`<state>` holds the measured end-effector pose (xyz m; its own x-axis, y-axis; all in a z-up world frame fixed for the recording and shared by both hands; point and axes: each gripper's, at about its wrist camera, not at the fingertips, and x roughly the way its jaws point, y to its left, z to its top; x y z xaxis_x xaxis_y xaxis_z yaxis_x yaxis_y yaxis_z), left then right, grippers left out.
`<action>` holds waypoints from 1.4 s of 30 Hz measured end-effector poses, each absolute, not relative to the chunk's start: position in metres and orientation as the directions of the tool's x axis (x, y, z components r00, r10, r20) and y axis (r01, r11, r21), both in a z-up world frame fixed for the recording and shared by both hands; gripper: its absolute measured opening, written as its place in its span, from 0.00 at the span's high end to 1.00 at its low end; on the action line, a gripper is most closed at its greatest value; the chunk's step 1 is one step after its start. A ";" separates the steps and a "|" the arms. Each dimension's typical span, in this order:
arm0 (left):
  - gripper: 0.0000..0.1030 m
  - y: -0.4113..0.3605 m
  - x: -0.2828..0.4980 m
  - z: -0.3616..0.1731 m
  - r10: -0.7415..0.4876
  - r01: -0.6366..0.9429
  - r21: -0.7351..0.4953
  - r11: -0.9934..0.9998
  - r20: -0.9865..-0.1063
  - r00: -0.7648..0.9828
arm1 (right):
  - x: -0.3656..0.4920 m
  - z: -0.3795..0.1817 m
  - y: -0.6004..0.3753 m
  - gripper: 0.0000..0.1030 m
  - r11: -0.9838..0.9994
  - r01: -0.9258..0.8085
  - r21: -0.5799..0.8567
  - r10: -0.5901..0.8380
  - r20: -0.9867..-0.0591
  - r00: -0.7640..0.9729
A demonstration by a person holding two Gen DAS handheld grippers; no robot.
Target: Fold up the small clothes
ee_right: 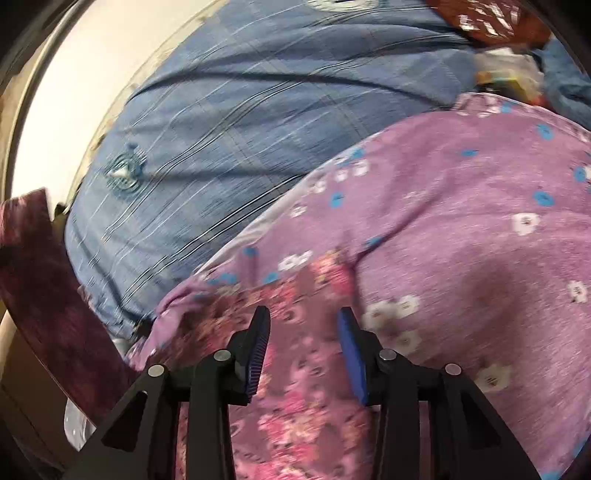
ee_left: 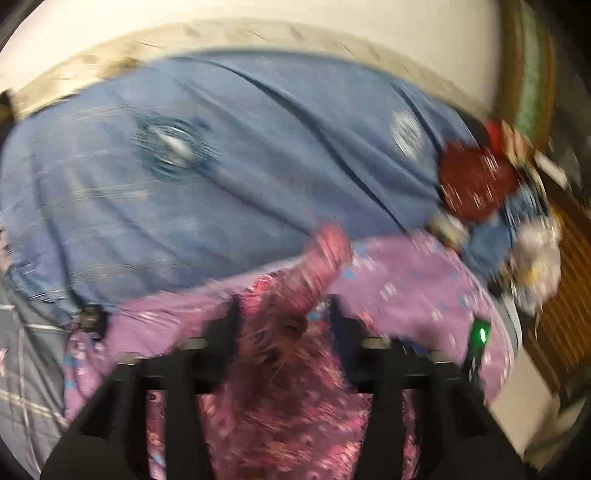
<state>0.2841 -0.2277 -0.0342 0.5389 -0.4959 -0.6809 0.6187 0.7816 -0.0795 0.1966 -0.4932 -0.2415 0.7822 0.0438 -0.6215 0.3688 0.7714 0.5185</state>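
Observation:
A pink floral garment (ee_left: 288, 369) lies bunched on a lilac cloth with white flowers (ee_left: 424, 284), both on a blue bedspread (ee_left: 221, 177). My left gripper (ee_left: 284, 314) is open, with the pink garment heaped between and under its fingers; the view is blurred. In the right wrist view my right gripper (ee_right: 303, 325) is open just above the pink garment (ee_right: 295, 406), next to the lilac cloth (ee_right: 461, 221). Its blue pads (ee_right: 351, 354) stand apart with nothing between them.
A pile of other clothes, dark red (ee_left: 476, 181), blue and white, lies at the bed's right edge. A white wall (ee_left: 295, 14) is beyond the bed. A dark maroon cushion (ee_right: 40, 280) sits at the left. The blue bedspread (ee_right: 240, 110) stretches beyond.

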 end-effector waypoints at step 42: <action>0.19 -0.047 0.300 -0.226 -0.077 0.069 -0.045 0.997 -0.801 0.594 | 0.226 -0.227 -0.472 0.94 0.788 0.287 0.545 0.142 -0.615 0.776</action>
<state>0.2997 -0.0468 -0.2260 0.5937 -0.0770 -0.8010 0.0687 0.9966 -0.0449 0.2257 -0.4715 -0.2270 0.7759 0.1425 -0.6146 0.2870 0.7878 0.5450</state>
